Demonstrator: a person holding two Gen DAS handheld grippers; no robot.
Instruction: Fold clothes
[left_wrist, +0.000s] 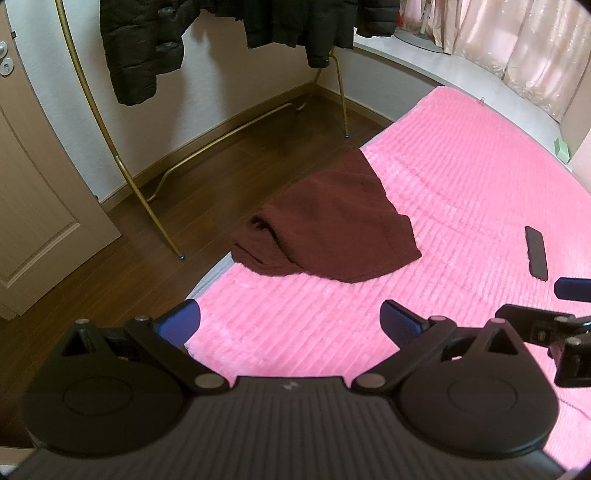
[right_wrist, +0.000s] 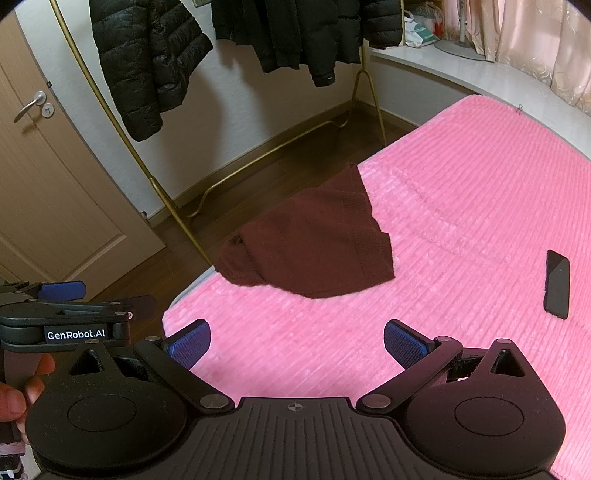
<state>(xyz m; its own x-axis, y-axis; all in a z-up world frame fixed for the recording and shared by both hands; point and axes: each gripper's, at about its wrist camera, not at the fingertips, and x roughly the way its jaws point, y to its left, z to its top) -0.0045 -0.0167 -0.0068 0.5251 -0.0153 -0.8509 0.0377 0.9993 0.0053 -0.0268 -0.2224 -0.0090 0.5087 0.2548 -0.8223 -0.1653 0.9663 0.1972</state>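
A dark maroon knit garment (left_wrist: 328, 232) lies folded on the left edge of the pink ribbed bedspread (left_wrist: 461, 192), its left end hanging a little over the edge. It also shows in the right wrist view (right_wrist: 314, 243). My left gripper (left_wrist: 290, 321) is open and empty, held above the bedspread, short of the garment. My right gripper (right_wrist: 297, 341) is open and empty too, just to the right of the left one. The right gripper's blue fingertip (left_wrist: 572, 290) shows at the left wrist view's right edge. The left gripper (right_wrist: 70, 299) shows at the right wrist view's left edge.
A black phone (left_wrist: 536, 253) lies on the bedspread to the right of the garment, also in the right wrist view (right_wrist: 557, 282). A gold clothes rack (left_wrist: 110, 147) with black padded jackets (left_wrist: 144, 48) stands on the wooden floor (left_wrist: 207, 177) left of the bed. A door (right_wrist: 44, 177) is far left.
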